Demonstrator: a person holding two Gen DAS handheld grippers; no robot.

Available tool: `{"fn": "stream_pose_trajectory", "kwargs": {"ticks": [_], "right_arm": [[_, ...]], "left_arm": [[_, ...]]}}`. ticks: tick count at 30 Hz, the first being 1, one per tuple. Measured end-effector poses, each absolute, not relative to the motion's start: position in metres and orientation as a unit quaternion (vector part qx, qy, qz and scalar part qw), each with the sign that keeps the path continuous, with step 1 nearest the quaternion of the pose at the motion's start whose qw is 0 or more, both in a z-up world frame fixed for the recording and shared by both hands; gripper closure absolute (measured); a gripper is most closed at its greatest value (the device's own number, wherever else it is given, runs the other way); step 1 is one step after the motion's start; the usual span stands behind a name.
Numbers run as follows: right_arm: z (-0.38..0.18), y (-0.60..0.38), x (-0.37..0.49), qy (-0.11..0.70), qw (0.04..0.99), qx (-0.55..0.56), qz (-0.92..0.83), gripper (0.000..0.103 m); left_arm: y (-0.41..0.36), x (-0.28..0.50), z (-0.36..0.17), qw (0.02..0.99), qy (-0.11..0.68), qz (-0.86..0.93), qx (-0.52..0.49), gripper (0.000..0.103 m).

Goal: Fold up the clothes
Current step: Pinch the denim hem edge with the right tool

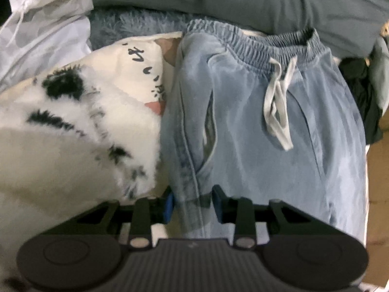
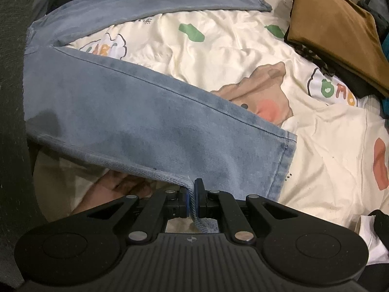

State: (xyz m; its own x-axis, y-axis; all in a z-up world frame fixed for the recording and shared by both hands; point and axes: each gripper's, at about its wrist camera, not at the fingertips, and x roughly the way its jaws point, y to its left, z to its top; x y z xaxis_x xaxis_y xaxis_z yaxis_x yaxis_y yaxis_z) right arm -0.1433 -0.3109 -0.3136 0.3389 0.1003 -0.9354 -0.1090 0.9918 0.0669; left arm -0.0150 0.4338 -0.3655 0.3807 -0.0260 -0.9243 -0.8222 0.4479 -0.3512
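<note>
Light blue jeans (image 1: pixel 255 121) lie with the elastic waistband (image 1: pixel 255 48) and white drawstring (image 1: pixel 277 107) at the far end in the left wrist view. My left gripper (image 1: pixel 193 204) straddles the jeans' left side seam near the pocket; the fabric sits between its fingers, which stand a little apart and do not visibly pinch it. In the right wrist view, my right gripper (image 2: pixel 192 199) is shut on the hem of one jeans leg (image 2: pixel 121 112), lifting that corner off the bed. The other leg (image 2: pixel 158 2) stretches flat across the back.
A cream bedsheet (image 2: pixel 218 56) with cartoon prints lies under the jeans. A folded brown cloth (image 2: pixel 328 24) sits at the back right. Left of the jeans lie a fuzzy white-and-black blanket (image 1: pixel 60 133) and a white bag (image 1: pixel 41 19). A grey-green quilt (image 1: pixel 243 0) is bunched behind the waistband.
</note>
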Motion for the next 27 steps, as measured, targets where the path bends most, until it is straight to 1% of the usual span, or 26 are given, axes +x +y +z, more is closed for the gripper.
{"fn": "stream_pose_trajectory", "kwargs": {"ticks": [3,6,10,11,12,15,22,27], "right_arm": [[-0.312,-0.310,-0.140,0.574,0.816,-0.005,0.061,0.101],[-0.311,-0.311,-0.137,0.575,0.816,-0.001,0.056,0.101],[-0.312,-0.313,-0.136,0.579,0.814,0.010,0.047,0.101],[-0.312,-0.312,-0.136,0.579,0.814,0.009,0.047,0.101],[-0.312,-0.312,-0.136,0.580,0.813,0.009,0.047,0.101],[-0.312,-0.312,-0.135,0.581,0.812,0.008,0.049,0.101],[-0.303,-0.315,-0.132,0.571,0.819,0.009,0.055,0.101],[-0.284,-0.322,-0.119,0.546,0.835,0.018,0.065,0.101]], "left_arm": [[0.436,-0.019,-0.365,0.711,0.454,0.280,-0.458,0.067],[0.439,-0.031,-0.359,0.724,0.408,0.265,-0.489,0.067],[0.438,-0.035,-0.358,0.726,0.391,0.255,-0.506,0.068],[0.437,-0.036,-0.358,0.726,0.387,0.253,-0.510,0.072],[0.437,-0.035,-0.359,0.725,0.391,0.257,-0.505,0.082],[0.440,-0.030,-0.359,0.725,0.400,0.263,-0.495,0.090],[0.441,-0.027,-0.333,0.739,0.408,0.248,-0.476,0.092],[0.436,-0.010,-0.307,0.763,0.389,0.215,-0.470,0.093]]}}
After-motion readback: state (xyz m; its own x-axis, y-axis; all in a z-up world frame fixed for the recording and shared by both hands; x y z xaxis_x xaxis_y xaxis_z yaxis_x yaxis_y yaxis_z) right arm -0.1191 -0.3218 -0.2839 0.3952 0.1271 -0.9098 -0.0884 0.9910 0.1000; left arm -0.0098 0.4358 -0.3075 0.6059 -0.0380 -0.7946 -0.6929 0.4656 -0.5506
